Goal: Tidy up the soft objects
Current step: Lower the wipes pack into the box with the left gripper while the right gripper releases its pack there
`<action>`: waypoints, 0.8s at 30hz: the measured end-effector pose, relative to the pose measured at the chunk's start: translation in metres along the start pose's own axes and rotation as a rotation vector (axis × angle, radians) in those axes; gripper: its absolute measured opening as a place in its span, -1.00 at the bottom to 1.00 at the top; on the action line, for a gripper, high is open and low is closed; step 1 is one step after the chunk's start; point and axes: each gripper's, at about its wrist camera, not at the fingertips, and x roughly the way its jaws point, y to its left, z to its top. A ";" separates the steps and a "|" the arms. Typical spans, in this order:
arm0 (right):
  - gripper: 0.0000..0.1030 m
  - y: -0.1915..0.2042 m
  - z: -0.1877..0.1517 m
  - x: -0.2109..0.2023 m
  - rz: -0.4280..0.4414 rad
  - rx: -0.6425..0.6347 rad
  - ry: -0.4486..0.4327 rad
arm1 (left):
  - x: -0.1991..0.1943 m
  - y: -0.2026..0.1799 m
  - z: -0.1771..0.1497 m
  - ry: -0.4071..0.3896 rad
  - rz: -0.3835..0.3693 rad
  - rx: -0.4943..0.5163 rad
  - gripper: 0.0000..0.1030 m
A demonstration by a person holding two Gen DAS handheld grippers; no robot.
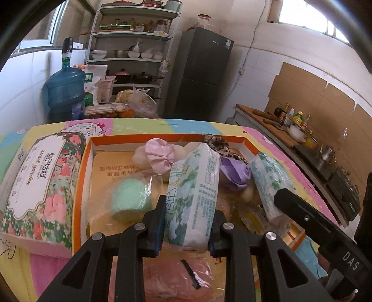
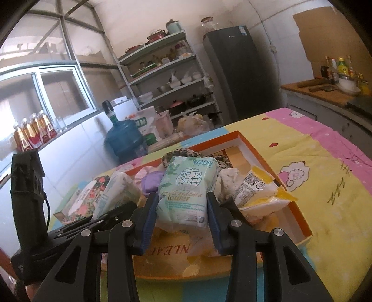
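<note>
Daylight from blown-out windows lights the room softly; both views are dim toward dark vignetted corners, strongly bent by the fisheye, and slightly soft, with faint shadows

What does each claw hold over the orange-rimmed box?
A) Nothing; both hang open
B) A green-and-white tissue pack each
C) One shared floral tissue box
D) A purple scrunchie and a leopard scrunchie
B: the left claw clamps one green-and-white tissue pack, and the right claw clamps another tissue pack, both above the orange-rimmed box.
</note>
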 end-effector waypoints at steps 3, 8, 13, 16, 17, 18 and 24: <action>-0.15 0.003 0.002 0.005 -0.011 -0.014 0.013 | 0.002 0.006 0.001 0.008 -0.002 -0.025 -0.44; -0.01 0.012 0.002 0.006 -0.040 -0.050 0.017 | 0.000 0.012 0.001 0.017 -0.034 -0.052 -0.34; 0.10 0.013 -0.001 0.001 -0.047 -0.035 0.014 | -0.012 0.011 -0.001 -0.001 -0.101 -0.052 0.25; 0.25 0.017 -0.002 -0.006 -0.051 -0.032 -0.001 | -0.022 0.007 -0.003 -0.019 -0.100 -0.040 0.32; 0.29 0.019 -0.002 -0.009 -0.052 -0.032 -0.010 | -0.026 0.007 -0.004 -0.024 -0.108 -0.040 0.33; 0.34 0.020 -0.001 -0.012 -0.055 -0.033 -0.018 | -0.029 0.007 -0.004 -0.029 -0.117 -0.043 0.35; 0.37 0.030 0.001 -0.036 -0.064 -0.032 -0.083 | -0.053 0.008 -0.007 -0.064 -0.137 -0.043 0.46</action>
